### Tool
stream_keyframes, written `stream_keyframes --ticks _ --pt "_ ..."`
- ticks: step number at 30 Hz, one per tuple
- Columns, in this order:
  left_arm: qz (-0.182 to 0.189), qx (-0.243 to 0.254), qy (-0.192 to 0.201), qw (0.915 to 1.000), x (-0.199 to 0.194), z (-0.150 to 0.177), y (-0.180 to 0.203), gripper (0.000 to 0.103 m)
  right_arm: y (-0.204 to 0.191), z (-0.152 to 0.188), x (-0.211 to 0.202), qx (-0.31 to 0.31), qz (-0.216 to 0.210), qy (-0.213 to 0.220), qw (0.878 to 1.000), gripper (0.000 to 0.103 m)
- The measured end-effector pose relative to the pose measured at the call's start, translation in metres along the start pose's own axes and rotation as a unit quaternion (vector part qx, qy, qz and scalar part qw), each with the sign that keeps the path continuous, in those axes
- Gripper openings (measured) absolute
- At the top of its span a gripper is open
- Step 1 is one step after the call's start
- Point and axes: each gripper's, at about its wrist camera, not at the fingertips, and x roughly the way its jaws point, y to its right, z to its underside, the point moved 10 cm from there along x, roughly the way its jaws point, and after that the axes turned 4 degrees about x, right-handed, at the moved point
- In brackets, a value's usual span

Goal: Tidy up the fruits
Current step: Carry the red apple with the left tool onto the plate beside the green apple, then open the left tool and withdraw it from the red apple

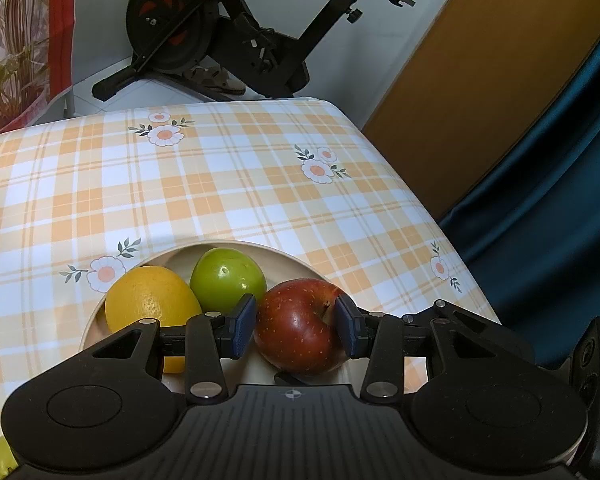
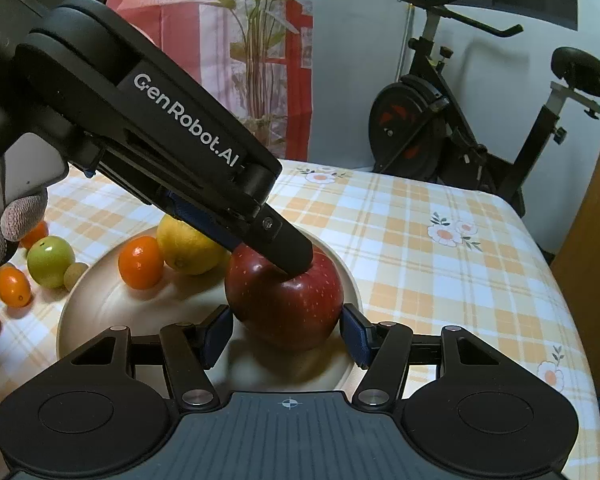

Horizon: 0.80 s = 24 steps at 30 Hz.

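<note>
both claws sit at the same dark red apple (image 1: 300, 326) on the round beige plate (image 2: 100, 300). left gripper (image 1: 296, 326): its blue pads straddle the apple's top, the right-hand pad (image 1: 346, 326) pressed in by the stem hollow and the other pad touching the opposite flank, so it is clamped on the fruit. in the right wrist view that gripper comes down from the upper left, its black finger tip resting on the apple's crown. right gripper (image 2: 286, 330): its two blue pads stand at either side of the apple's lower half, just beside the skin; whether they press on it or only flank it i cannot tell.

the apple rests near the plate's right side. behind it on the plate lie a yellow lemon (image 2: 188, 246), a small orange citrus fruit (image 2: 141, 262) and a round green fruit (image 1: 228, 280). off the plate to the left, on the orange-and-white checked tablecloth (image 2: 420, 264), lie another green fruit (image 2: 51, 261), a small pale round fruit (image 2: 75, 275) and more little orange fruits (image 2: 13, 285).
</note>
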Motion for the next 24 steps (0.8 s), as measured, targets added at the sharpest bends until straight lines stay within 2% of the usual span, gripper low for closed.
stream_keyframes --ticks 17,24 --pt "-0.020 0.012 0.010 0.9997 -0.003 0.000 0.001 0.046 0.000 -0.003 -0.004 0.022 0.016 -0.008 1.000 0.057" --pt "-0.019 0.018 0.027 0.9993 -0.022 0.000 0.007 0.046 -0.003 -0.007 -0.016 0.024 0.020 -0.005 1.000 0.061"
